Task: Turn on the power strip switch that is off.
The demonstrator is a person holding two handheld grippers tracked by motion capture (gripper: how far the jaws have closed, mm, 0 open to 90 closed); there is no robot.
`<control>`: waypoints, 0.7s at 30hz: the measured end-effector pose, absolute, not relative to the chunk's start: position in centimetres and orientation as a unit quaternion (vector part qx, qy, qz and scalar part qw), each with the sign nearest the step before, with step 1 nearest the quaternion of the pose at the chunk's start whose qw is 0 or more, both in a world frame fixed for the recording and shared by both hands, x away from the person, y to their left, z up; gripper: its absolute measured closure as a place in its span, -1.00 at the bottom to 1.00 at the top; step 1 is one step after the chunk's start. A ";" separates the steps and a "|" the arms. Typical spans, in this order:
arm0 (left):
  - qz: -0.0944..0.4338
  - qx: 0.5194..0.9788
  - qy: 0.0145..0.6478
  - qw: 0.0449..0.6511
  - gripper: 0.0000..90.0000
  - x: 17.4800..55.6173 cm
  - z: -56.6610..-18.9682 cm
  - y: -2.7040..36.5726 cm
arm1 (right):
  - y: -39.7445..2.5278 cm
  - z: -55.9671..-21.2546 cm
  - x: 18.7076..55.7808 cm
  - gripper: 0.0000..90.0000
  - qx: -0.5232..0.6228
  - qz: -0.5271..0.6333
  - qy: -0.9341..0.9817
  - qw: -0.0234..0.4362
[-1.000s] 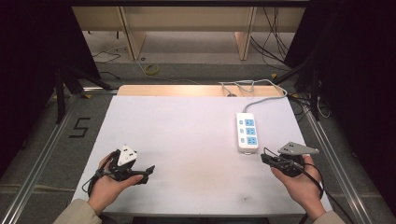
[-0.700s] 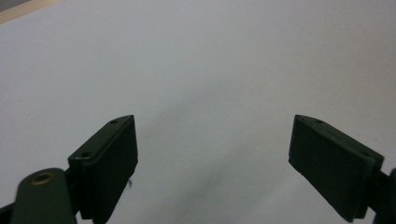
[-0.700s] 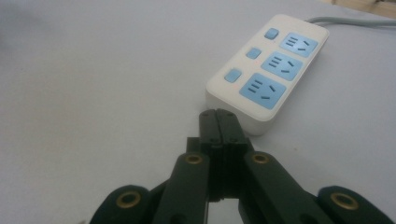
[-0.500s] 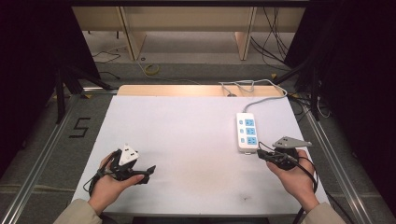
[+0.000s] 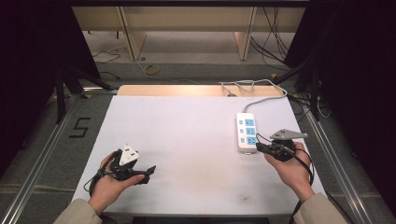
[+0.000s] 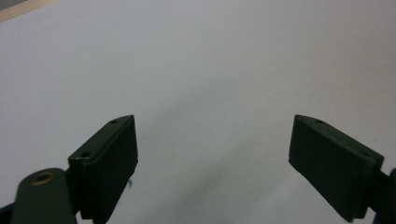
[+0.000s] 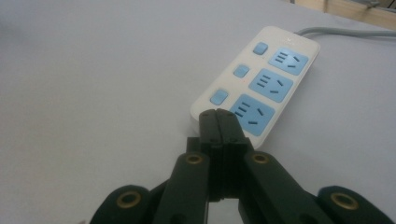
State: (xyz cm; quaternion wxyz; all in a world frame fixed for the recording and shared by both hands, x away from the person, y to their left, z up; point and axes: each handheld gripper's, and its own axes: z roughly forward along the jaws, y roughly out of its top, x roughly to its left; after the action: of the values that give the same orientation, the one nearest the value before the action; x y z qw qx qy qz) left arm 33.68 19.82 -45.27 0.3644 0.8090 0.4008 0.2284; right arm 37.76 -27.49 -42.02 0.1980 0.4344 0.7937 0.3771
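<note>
Grippers sit one in each hand at the near edge of a broad white table (image 5: 196,121), which takes up most of the high view and is bordered at its far side by a strip of bare wood. On that table, toward its right side, lies a white power strip (image 5: 246,131) with three blue sockets and three small blue buttons beside them, its grey cable (image 5: 268,95) running off the far end toward the back of the table. The right gripper (image 5: 259,148) is held low in the right hand (image 5: 292,165), a grey three-cornered plate on top, and its jaws are pressed together with nothing between them; in the right gripper view their tips point at the near end of the strip, at or just short of the nearest socket, though whether they touch it is hard to tell from this angle. The left gripper (image 5: 148,173) rests in the left hand (image 5: 109,184) well apart from the strip, near the table's left front, with its jaws spread wide over bare white surface.
</note>
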 end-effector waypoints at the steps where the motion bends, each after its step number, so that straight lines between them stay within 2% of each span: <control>1: 0.229 0.809 0.401 0.365 -0.66 33.7 -45.3 19.8 | -27.5 -42.0 37.8 1.00 0.434 0.377 0.794 0.198; 21: 0.228 0.809 0.401 0.364 -0.66 33.7 -45.3 19.8 | -26.9 -41.9 39.8 1.00 0.443 0.370 0.792 0.198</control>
State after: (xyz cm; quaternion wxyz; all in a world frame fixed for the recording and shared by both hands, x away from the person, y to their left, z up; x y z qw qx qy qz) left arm 33.67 19.75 -45.33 0.3639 0.8092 0.4012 0.2276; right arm 39.84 -26.89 -41.87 0.1979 0.4428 0.7922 0.3703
